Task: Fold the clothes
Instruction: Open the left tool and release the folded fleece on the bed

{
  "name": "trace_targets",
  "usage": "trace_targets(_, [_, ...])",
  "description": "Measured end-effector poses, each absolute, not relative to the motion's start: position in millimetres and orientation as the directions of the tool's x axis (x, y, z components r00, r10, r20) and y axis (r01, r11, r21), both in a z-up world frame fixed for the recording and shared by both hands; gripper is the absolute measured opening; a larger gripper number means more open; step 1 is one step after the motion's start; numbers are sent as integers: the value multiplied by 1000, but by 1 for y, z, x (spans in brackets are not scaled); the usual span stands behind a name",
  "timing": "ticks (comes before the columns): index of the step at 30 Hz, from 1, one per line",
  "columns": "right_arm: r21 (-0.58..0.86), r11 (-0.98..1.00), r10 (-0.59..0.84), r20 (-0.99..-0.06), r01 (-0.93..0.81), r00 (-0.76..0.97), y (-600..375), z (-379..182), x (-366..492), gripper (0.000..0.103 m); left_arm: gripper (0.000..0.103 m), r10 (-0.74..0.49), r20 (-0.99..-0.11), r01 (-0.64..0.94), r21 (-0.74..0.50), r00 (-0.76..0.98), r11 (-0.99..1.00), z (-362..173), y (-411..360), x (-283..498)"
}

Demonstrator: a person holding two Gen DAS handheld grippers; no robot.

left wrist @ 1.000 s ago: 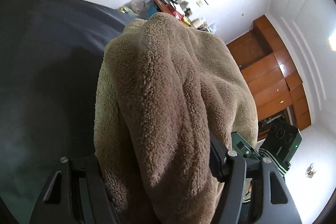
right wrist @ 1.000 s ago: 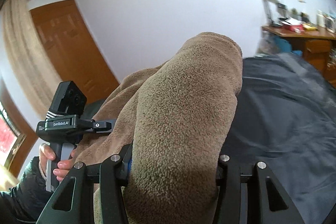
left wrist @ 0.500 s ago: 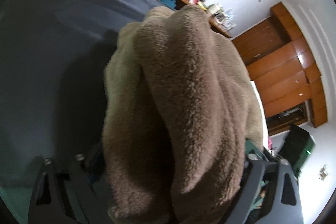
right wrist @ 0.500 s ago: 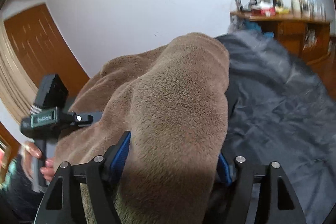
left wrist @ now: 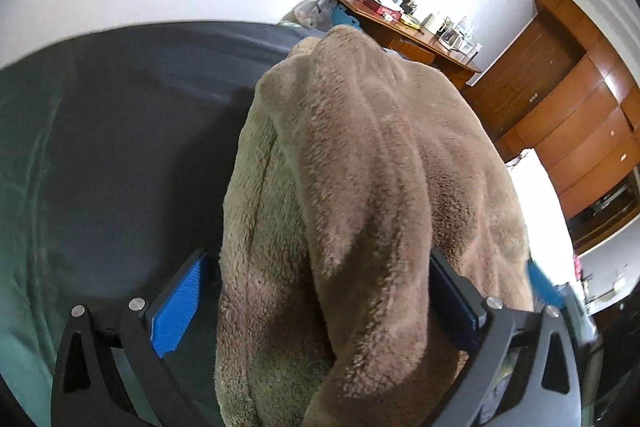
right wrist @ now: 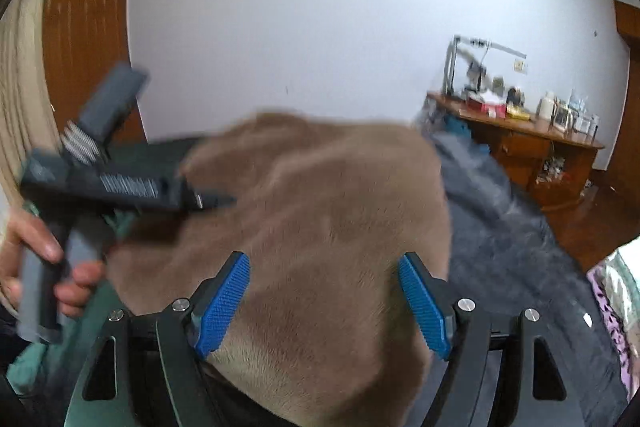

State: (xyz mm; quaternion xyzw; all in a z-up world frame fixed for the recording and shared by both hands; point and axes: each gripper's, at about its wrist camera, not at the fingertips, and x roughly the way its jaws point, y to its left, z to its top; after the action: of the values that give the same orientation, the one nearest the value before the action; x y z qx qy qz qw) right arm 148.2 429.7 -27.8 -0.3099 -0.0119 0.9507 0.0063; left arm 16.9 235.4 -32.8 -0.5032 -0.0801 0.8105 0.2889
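Both claws spread around brown fleece (right wrist: 320,227).

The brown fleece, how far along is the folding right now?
Partly done: the brown fleece lies doubled in thick layers on the dark bedspread. In hand: both tools look open, the left tool and right tool with blue pads spread around the fabric, apparently letting go. Left: whether more folds are needed cannot be told, since much of the garment is hidden.
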Motion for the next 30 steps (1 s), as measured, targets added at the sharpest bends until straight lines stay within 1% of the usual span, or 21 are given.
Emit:
trace_targets(1, [-45,-999,37,-609,-12,-792,426,-37,147,81,102,556,-770,-383,-433,-314,-816,-38,235,15])
trace_targets(5, [-76,-996,77,-620,-39,-781,421,-51,146,83,102,550,-770,-388,-422,-324,-819,-37,225,21])
trace_targets(14, [-80,-995,98,-604,-63,-791,421,-46,156,84,102,500,-765,-380,-355,-407,-854,-25,195,53])
trace_targets(20, [49,-989,85,-590,-141,-803,433,-30,190,85,102,431,-734,-396,-238,-525,-887,-11,171,103])
trace_targets(24, [85,-982,81,-620,-169,-780,433,-39,218,85,102,414,-709,-397,-204,-571,-895,-12,147,142])
trace_targets(27, [78,-982,80,-655,-173,-752,425,-51,229,85,102,412,-708,-394,-202,-574,-897,-19,145,154])
trace_targets(30, [71,-982,80,-687,-176,-722,416,-62,238,85,102,393,-717,-406,-167,-576,-899,-28,145,163])
